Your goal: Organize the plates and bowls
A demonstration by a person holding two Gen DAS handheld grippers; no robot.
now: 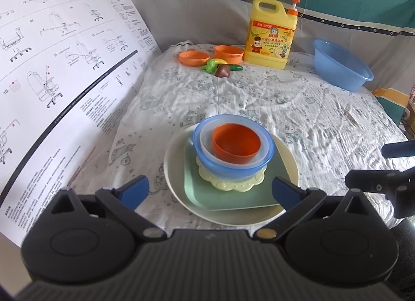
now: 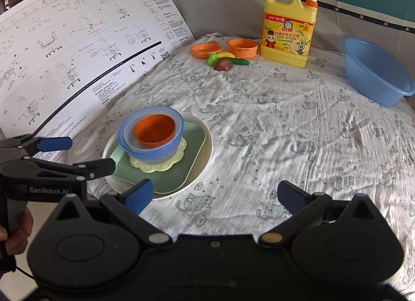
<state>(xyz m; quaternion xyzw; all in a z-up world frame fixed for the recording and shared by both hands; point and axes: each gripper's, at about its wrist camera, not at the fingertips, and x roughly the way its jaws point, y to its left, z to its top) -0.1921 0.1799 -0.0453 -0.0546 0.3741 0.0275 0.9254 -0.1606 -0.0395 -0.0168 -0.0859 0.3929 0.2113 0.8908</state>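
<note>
Left wrist view
Left tongs [image 1: 209,192]: released, your fingers straddle the near edge of the stack [image 1: 233,161], gripping nothing.
Stack: orange bowl [image 1: 236,145] nested in clear and blue bowls, on a doily, green plate and cream plate.
Risk: lift by one rim and the loose nest may slide or tip.

Right wrist view
Right tongs [image 2: 215,194]: released, empty; stack sits ahead-left of them.
Bench [image 2: 285,124]: wrinkled cloth may snag a dragged plate.
Far ahead: two orange dishes [image 2: 224,48] unstacked.

The small printed text on the white instruction sheet [image 1: 64,67], upper left, is too small to read; frame edges crop the sheet.
</note>
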